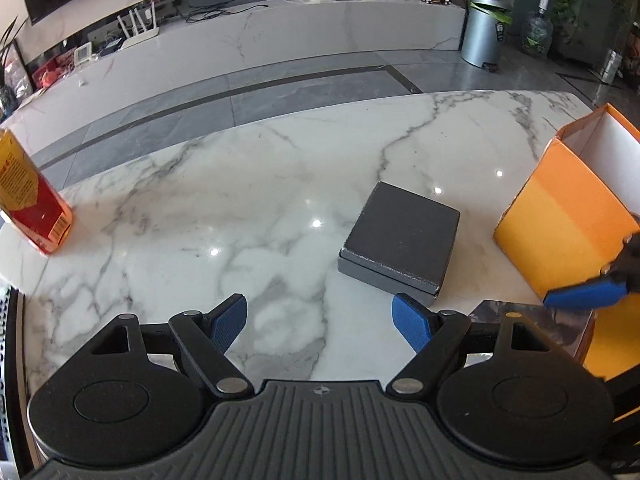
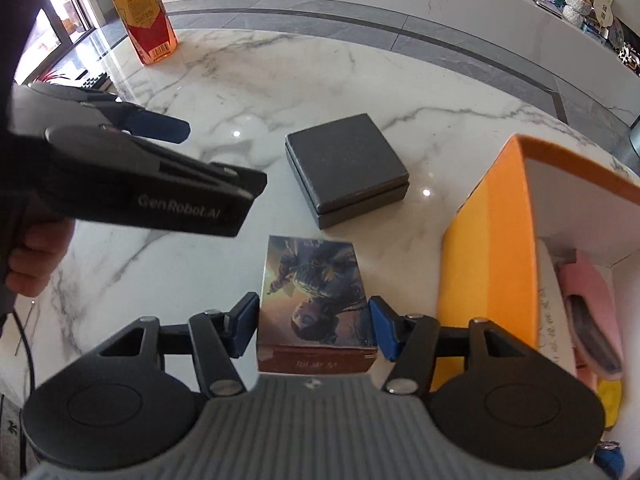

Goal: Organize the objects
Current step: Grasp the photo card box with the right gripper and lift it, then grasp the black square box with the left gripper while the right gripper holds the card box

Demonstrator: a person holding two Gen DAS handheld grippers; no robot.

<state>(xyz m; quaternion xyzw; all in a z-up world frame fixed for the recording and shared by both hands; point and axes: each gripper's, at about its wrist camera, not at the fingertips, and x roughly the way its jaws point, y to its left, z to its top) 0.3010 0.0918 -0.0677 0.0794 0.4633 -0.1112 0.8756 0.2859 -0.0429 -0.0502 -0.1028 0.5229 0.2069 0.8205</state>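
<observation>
Step in hand, by my read: R gripper [image 2: 314,326] has the picture box [image 2: 316,300] clamped betw its blue pads, one pad on each long side, box lifted clear of the marble table [image 2: 360,80] as far as the right wrist view shows. Looks like the carry stage of moving it into the orange bin [image 2: 492,240], which stands open-topped at approx 3 o'clock of the held box in that view, just beside it.

L gripper [image 1: 320,320]: jaws wide, nothing betw them, only bare marble below. Dark grey flat box [image 1: 400,240] sits on the table at approx 1 o'clock of the L fingertips, close by; the L pad nearest it overlaps its near corner in the left wrist view, contact can't be told. Probably the L's next pick.

Red-yellow carton [image 2: 146,20] stands upright well apart, at approx 10 o'clock in the right wrist view, near the table edge.

Bin already holds a pink item [image 2: 588,304] and smth yellow [image 2: 610,396], plus a white piece w/ writing.

Next move calls for: swing R toward 3 o'clock over the bin rim, box kept high enough to clear the orange wall, find free floor beside the pink item, then release. L needs to shift to 1 o'clock and straddle the grey box sides before closing.
</observation>
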